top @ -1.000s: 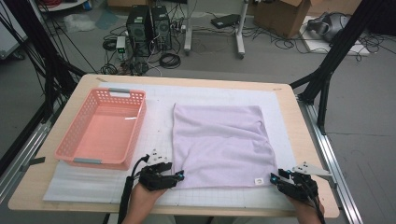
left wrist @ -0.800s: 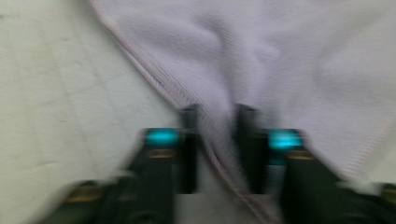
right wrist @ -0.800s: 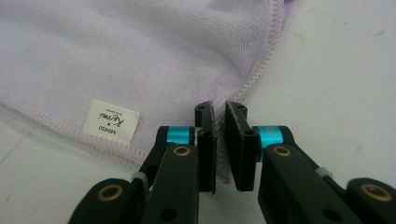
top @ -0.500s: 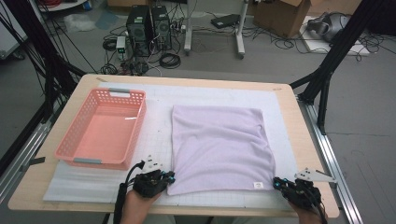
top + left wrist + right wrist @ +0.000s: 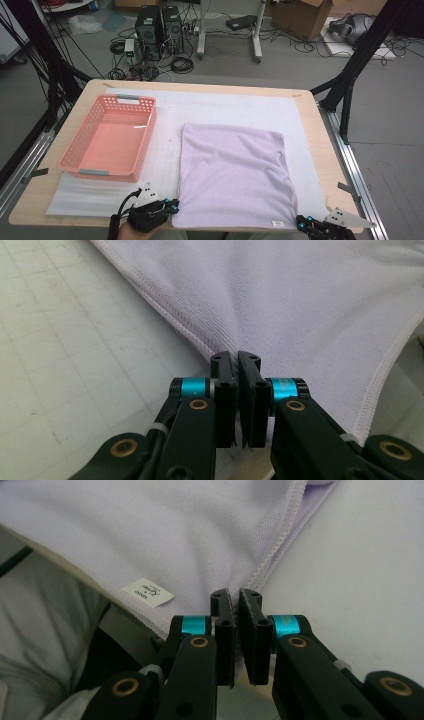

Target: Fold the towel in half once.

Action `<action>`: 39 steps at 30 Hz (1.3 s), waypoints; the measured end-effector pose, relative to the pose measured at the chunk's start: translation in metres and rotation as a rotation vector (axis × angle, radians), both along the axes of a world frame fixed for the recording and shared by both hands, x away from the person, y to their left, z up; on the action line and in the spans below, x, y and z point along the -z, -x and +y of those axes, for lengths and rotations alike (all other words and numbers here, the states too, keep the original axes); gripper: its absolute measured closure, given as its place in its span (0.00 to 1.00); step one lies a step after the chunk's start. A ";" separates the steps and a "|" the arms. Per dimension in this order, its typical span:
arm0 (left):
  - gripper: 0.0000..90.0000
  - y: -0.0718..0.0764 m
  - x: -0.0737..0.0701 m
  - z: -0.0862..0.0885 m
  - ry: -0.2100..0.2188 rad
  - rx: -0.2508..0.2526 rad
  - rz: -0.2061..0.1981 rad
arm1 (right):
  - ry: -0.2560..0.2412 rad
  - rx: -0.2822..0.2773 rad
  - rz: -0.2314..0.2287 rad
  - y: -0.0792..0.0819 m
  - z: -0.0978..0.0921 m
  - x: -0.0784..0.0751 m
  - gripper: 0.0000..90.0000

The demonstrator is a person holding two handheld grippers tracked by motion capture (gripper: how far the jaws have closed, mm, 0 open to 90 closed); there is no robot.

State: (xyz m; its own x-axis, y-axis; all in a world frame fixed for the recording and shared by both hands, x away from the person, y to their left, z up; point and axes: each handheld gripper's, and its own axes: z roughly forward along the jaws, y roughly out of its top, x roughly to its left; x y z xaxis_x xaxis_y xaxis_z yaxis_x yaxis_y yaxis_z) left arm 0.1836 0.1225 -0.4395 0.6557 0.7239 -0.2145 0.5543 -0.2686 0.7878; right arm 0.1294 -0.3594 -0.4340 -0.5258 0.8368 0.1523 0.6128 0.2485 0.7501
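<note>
The lilac towel [image 5: 234,175] lies flat and nearly square on the white foam mat [image 5: 165,165] that covers the wooden table [image 5: 320,165], its near hem running along the table's front edge and its small white label [image 5: 276,223] at the near right corner. It looks to be already doubled once, since a second layer peeps out at the corner in the right gripper view, though the picture is too soft there to be sure. The left gripper [image 5: 236,359] has its jaws pressed together on the near left corner, the stitched hem [image 5: 165,310] fanning away from the pinch. The right gripper [image 5: 236,596] has its jaws almost closed, a thin slit between the pads, and seems to pinch the near right corner beside the label [image 5: 148,592]. So both near corners are gripped, and the cloth still rests on the mat, not yet lifted. What remains, by my reckoning, is to carry the near edge over to the far edge, perhaps fold again, and put the towel in the empty pink basket [image 5: 107,137] just to its left.
</note>
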 end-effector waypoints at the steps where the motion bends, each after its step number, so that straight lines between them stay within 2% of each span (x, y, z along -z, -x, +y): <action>1: 0.94 -0.001 0.000 -0.001 0.001 0.004 -0.013 | 0.014 -0.005 -0.010 0.001 0.001 0.000 0.94; 3: 0.89 -0.005 -0.002 -0.001 0.019 0.003 -0.035 | 0.018 -0.015 -0.027 0.000 0.002 0.000 0.89; 5: 0.68 -0.015 -0.005 0.001 0.043 -0.030 -0.038 | 0.020 -0.010 -0.049 -0.004 0.002 -0.001 0.74; 6: 0.62 -0.019 -0.006 0.002 0.057 -0.041 -0.040 | 0.020 -0.003 -0.067 -0.007 0.002 -0.003 0.69; 9: 0.54 -0.039 -0.011 0.003 0.081 -0.063 -0.052 | 0.020 0.028 -0.116 -0.020 -0.001 -0.007 0.58; 13: 0.50 -0.065 -0.018 -0.001 0.094 -0.063 -0.083 | 0.000 0.070 -0.164 -0.049 -0.005 -0.016 0.56; 18: 0.48 -0.095 -0.021 -0.007 0.091 -0.066 -0.108 | -0.019 0.083 -0.217 -0.090 -0.002 -0.024 0.54; 21: 0.48 -0.110 -0.021 -0.008 0.100 -0.075 -0.102 | -0.031 0.075 -0.230 -0.113 0.004 -0.027 0.54; 25: 0.48 -0.132 -0.019 -0.010 0.092 -0.094 -0.096 | -0.021 0.065 -0.203 -0.143 0.010 -0.024 0.54; 32: 0.48 -0.157 -0.016 -0.014 0.092 -0.121 -0.090 | 0.000 0.070 -0.146 -0.195 0.014 -0.013 0.58; 36: 0.48 -0.172 -0.015 -0.020 0.093 -0.130 -0.077 | 0.033 0.072 -0.102 -0.220 0.014 -0.005 0.61; 39: 0.48 -0.181 -0.013 -0.022 0.082 -0.141 -0.064 | 0.064 0.066 -0.072 -0.240 0.021 0.003 0.63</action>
